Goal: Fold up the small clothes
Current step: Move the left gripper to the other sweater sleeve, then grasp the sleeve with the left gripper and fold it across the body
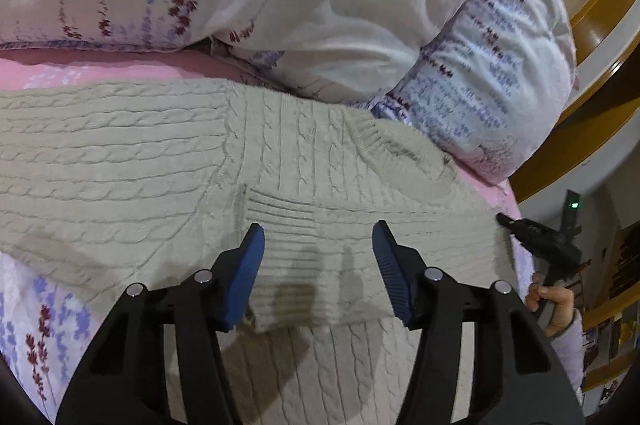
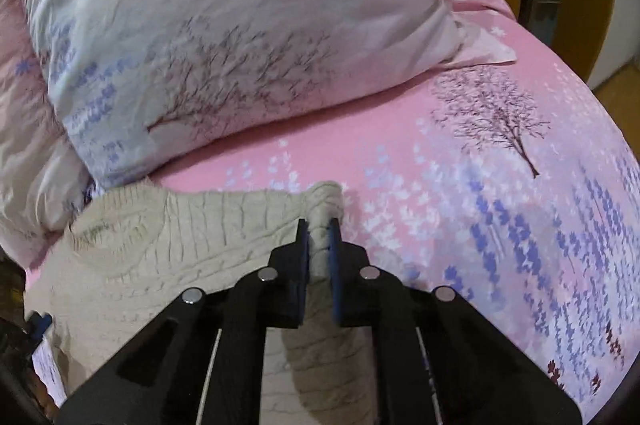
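Observation:
A beige cable-knit sweater (image 1: 160,161) lies spread on the pink bed sheet. One ribbed sleeve cuff (image 1: 320,265) is folded over its body. My left gripper (image 1: 318,229) is open just above that cuff, one finger on each side, holding nothing. In the right wrist view the sweater (image 2: 180,237) lies at the lower left. My right gripper (image 2: 319,223) is shut on a bunched fold of the sweater (image 2: 324,201) at its right edge and holds it raised off the sheet.
A big floral pillow (image 1: 320,5) lies right behind the sweater; it also shows in the right wrist view (image 2: 220,25). The pink tree-print sheet (image 2: 480,165) stretches to the right. The wooden bed frame (image 1: 592,25) is at the far right.

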Motion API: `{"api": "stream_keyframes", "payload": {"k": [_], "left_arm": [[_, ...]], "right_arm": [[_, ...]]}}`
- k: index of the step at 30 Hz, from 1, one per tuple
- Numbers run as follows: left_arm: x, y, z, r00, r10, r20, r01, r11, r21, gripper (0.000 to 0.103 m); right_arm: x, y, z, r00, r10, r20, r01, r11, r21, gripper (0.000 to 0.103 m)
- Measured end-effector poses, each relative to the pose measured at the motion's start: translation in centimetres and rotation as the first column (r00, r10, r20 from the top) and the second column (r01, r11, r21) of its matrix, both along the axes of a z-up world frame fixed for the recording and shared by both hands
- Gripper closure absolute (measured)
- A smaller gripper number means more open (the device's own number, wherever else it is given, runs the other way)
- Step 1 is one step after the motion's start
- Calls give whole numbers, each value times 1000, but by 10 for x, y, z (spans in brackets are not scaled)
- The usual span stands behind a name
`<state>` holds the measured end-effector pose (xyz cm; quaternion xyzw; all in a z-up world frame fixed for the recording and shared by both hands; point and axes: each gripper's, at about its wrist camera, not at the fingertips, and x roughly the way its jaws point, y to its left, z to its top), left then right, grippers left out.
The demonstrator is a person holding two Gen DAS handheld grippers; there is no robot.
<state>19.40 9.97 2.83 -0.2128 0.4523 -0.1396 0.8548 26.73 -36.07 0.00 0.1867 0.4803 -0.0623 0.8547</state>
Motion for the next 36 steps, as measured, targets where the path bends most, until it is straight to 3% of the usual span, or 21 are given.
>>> {"api": "stream_keyframes", "payload": {"k": [5,7,8,9,11,14,16,17,21,25,27,29,32,36], "left_arm": [[12,-12,-6,1000,-1,8,1,999,46,52],[12,-12,-4,1000,-2,24,1,999,51,53],[9,-9,-2,999,-2,33,1,999,40,53],[2,-2,3,998,1,56,-2,1000,21,53],[-10,16,12,996,25,85,-27,1000,16,53],[-33,69,20,990,115,80,-114,993,-12,52],[-48,115,20,976,215,40,-214,976,-47,52],[-54,135,18,964,266,20,-263,962,-74,52],[-81,195,-2,890,442,-113,-456,862,-220,58],[-93,211,-20,836,512,-197,-549,785,-287,60],[-98,219,-32,798,547,-253,-602,727,-329,60],[-99,227,-41,776,567,-277,-630,674,-386,62],[-94,237,-45,748,599,-287,-660,623,-419,65],[-89,255,-51,666,679,-309,-734,523,-433,75]], "right_arm": [[-5,-22,-14,994,-109,16,108,993,54,95],[-3,-18,-12,995,-101,15,101,994,39,89],[-4,-18,-11,995,-98,12,98,995,24,77],[-8,-16,-7,996,-94,8,94,996,7,54],[-19,-10,3,996,-85,34,86,996,-2,28],[-38,-4,19,995,-51,85,50,999,13,29],[-48,9,26,994,-12,110,7,999,47,28],[-53,19,30,993,17,120,-25,997,67,28],[-59,72,35,974,173,146,-196,967,163,27],[-66,131,42,938,311,151,-336,921,195,27],[-69,152,42,920,361,153,-386,901,196,27],[-72,163,44,910,386,152,-410,892,189,27],[-74,176,46,903,402,152,-426,886,182,27],[-76,173,46,905,397,156,-422,883,204,27]]}}
